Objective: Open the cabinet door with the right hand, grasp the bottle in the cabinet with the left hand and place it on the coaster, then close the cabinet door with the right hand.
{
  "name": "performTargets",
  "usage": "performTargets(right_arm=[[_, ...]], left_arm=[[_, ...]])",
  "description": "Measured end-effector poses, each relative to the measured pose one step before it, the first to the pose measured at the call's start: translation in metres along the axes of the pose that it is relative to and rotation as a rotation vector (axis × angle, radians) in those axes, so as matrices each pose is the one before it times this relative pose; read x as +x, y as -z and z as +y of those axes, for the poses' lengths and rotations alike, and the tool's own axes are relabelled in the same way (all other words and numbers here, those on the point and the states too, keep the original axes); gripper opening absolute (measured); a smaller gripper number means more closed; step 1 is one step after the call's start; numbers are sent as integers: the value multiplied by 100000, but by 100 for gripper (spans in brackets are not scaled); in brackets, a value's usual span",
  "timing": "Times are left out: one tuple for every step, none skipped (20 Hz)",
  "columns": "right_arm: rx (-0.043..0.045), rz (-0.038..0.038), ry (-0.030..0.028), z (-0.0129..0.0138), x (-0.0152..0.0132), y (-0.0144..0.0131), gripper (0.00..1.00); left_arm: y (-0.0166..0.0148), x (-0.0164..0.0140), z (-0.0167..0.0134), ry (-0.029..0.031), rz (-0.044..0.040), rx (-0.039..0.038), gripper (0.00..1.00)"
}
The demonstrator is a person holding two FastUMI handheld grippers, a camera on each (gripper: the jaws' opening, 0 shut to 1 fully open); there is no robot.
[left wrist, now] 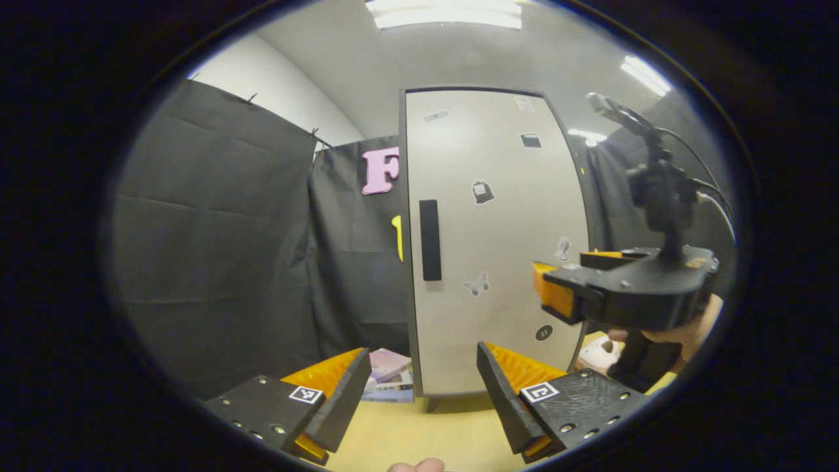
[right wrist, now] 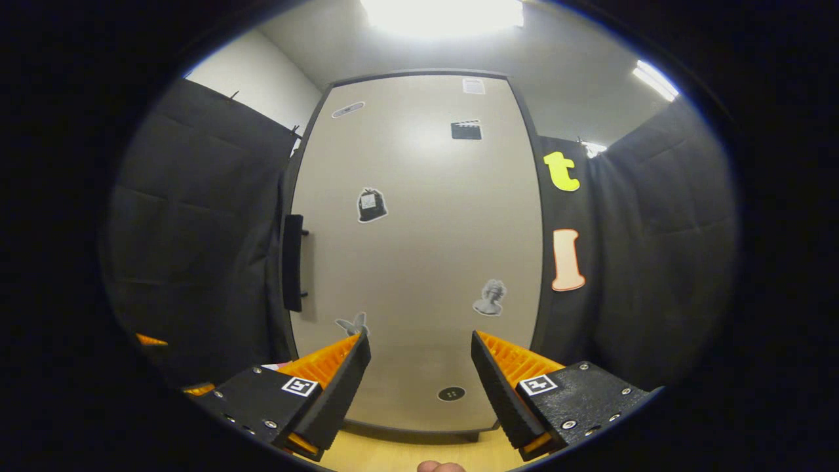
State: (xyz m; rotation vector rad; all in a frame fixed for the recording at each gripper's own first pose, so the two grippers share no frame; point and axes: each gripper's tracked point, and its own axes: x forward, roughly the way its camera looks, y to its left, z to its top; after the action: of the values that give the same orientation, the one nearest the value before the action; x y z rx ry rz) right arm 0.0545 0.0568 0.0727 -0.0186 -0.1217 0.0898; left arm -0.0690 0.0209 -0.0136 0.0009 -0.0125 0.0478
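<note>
we see the cabinet door (left wrist: 491,242) closed, upright on the counter (left wrist: 432,436), handle (left wrist: 430,240) at its left edge. left gripper (left wrist: 423,393) and right gripper (right wrist: 419,380) both gape empty before it.

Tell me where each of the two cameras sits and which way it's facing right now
Left gripper view: rides on the left gripper, open, facing the closed pale grey cabinet door with its black vertical handle; the right gripper and the hand holding it show at right.
Right gripper view: rides on the right gripper, open, closer to the same door; a fingertip shows at the bottom.
Shared: door, handle, light wooden tabletop.
</note>
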Motion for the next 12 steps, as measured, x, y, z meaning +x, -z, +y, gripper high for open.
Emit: performTargets(right_arm=[[-513, -1325, -3186, 1578, 722, -662, 95], [-447, -1147, -3376, 1796, 971, -730, 95], [-310, -651, -2423, 1664, 1125, -600, 95], [193, 48, -2525, 1640, 1110, -469, 95], [-22, -287, -2243, 1670, 1186, -488, 95], [-1329, -739, -722, 1111, 1254, -490, 95], [-2035, -94, -259, 917, 1224, -218, 95], [-1634, 99, -897, 935, 1175, -116, 95], [-1082, 94, -1411, 1088, 947, -38, 94], [-1692, 1277, -408, 786, 1006, 312, 95], [-1784, 1143, 677, 281, 619, 332, 93], [-1010, 584, 1008, 23, 570, 256, 90]], left_arm=[[409, -1139, 122, 73, 310, 697, 93], [408, -1135, 142, -604, 409, 905, 93], [683, -973, 7, -435, 913, 211, 96], [613, -948, -251, 116, 989, -1339, 96], [796, -808, -152, 4, 1266, -2115, 93], [788, -744, 121, -1031, 1808, -1711, 90], [738, -781, 246, -994, 1710, -1138, 90], [422, -630, 196, -862, 828, -385, 93], [201, -692, 536, -1664, 359, 493, 96], [66, -556, 641, -1619, 45, 568, 96], [-63, -420, 748, -1627, -213, 50, 96], [-26, -426, 708, -1758, -250, -469, 96]])
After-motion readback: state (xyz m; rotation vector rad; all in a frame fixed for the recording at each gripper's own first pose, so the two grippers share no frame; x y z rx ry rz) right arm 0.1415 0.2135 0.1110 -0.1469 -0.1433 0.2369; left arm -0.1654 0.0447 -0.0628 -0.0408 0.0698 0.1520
